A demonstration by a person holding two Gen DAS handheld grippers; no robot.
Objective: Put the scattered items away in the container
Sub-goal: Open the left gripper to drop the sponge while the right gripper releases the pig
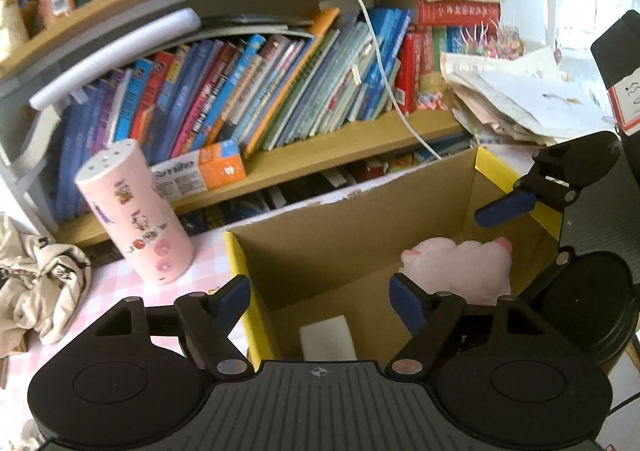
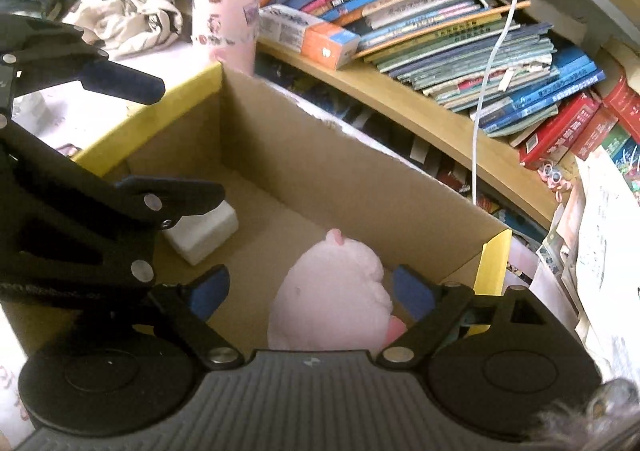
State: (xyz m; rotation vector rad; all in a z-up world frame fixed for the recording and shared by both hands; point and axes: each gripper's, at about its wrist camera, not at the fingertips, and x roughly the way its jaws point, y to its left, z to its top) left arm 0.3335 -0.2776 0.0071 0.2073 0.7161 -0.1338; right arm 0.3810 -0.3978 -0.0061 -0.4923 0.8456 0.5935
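An open cardboard box (image 1: pixel 348 219) with yellow flaps stands on the pink checked table; it also shows in the right wrist view (image 2: pixel 320 155). Inside it lie a pink plush toy (image 1: pixel 460 267) (image 2: pixel 332 299) and a white block (image 1: pixel 328 337) (image 2: pixel 204 231). My left gripper (image 1: pixel 320 301) is open and empty above the box's left part. My right gripper (image 2: pixel 310 297) is open and empty, just above the plush toy. Each gripper shows in the other's view, the right one (image 1: pixel 512 203) and the left one (image 2: pixel 120 83).
A pink cylindrical container (image 1: pixel 136 215) (image 2: pixel 224 7) with stickers stands left of the box. A crumpled cream cloth (image 1: pixel 36 275) lies at the far left. A bookshelf (image 1: pixel 280 99) full of books is behind, with a white cable (image 1: pixel 376 51) and a paper pile (image 1: pixel 520 99) at right.
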